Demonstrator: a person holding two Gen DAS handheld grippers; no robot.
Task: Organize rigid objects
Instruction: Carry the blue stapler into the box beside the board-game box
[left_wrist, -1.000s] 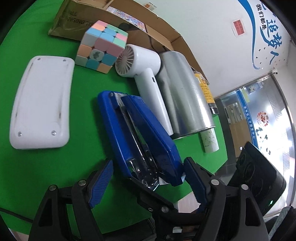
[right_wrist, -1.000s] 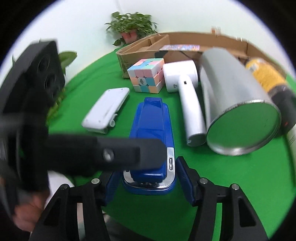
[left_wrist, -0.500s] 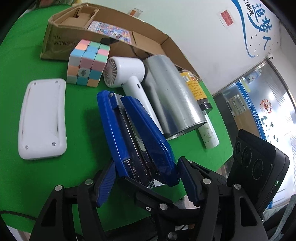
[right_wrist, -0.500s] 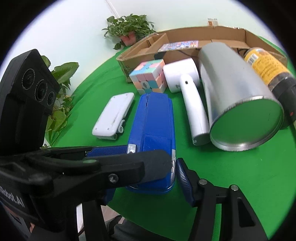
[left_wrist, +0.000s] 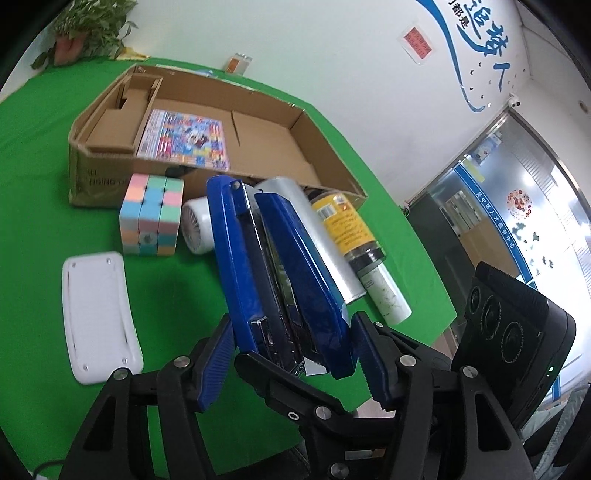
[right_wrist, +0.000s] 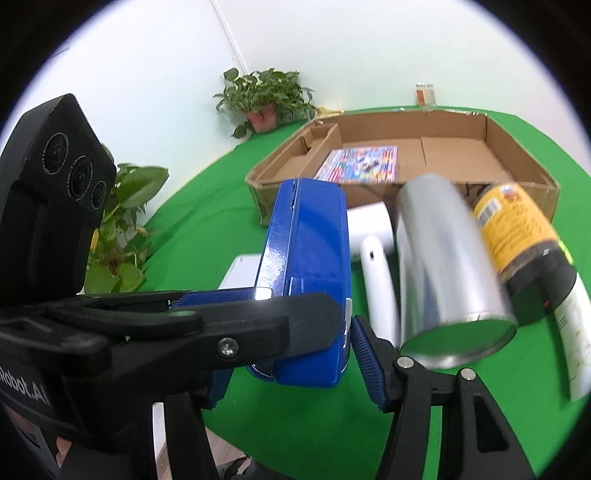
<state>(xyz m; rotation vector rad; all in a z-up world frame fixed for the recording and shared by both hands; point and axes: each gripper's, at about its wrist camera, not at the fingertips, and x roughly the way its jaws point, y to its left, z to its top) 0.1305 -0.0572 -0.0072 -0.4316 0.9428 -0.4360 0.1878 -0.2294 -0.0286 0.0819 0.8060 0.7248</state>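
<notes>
Both your left gripper (left_wrist: 291, 363) and right gripper (right_wrist: 291, 363) clamp the large blue metal stapler (left_wrist: 275, 275), lifted above the green cloth table (left_wrist: 173, 280).

Partial dark capitals are printed on the near side of the cardboard box (left_wrist: 99, 177) — "ALL" above "SING" can be made out, the rest being cut off. "Robot.AI" is printed in white on the black camera housing (right_wrist: 26, 387). Blue Chinese characters — too distorted to be read with certainty — are painted on the wall (left_wrist: 491, 40). The print on the red sign (left_wrist: 416, 43) and the yellow jar label (left_wrist: 345, 227) is illegible.
</notes>
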